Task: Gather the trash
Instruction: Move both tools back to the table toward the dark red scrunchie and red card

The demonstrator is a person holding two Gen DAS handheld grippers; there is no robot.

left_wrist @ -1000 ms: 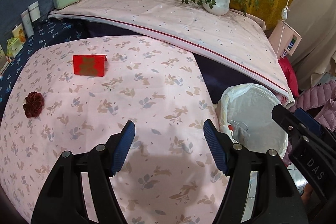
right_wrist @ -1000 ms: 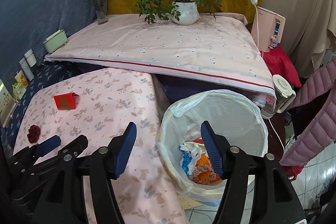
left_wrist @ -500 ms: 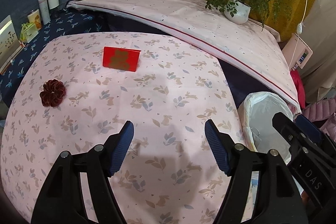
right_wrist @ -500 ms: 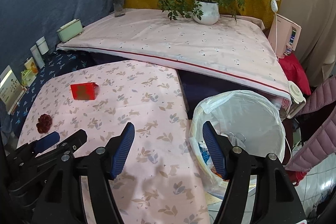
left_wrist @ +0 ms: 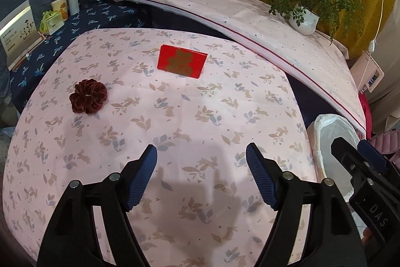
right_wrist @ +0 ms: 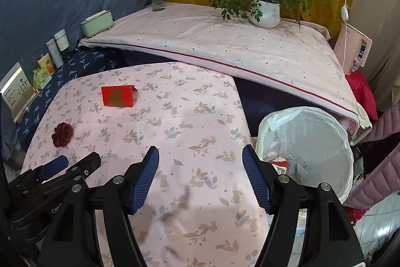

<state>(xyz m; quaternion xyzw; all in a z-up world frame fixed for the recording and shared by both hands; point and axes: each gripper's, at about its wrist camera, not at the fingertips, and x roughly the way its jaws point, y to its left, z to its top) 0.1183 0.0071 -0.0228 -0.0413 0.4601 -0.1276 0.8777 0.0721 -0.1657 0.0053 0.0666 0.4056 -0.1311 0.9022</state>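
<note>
Ahead of my left tongs (left_wrist: 201,157), gaping and empty, a folded red card with gold lettering (left_wrist: 182,61) sits on the pink rabbit-print counter (left_wrist: 175,116). Right of my right tongs (right_wrist: 200,159), equally agape, stands the white-bagged round trash bin (right_wrist: 325,142).

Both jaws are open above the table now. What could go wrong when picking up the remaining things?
The red card stands low on the loose tablecloth, so the left gripper may pinch fabric with it. The scrunchie may not be trash. The bin stands beside the table edge; a drop could miss it.
</note>
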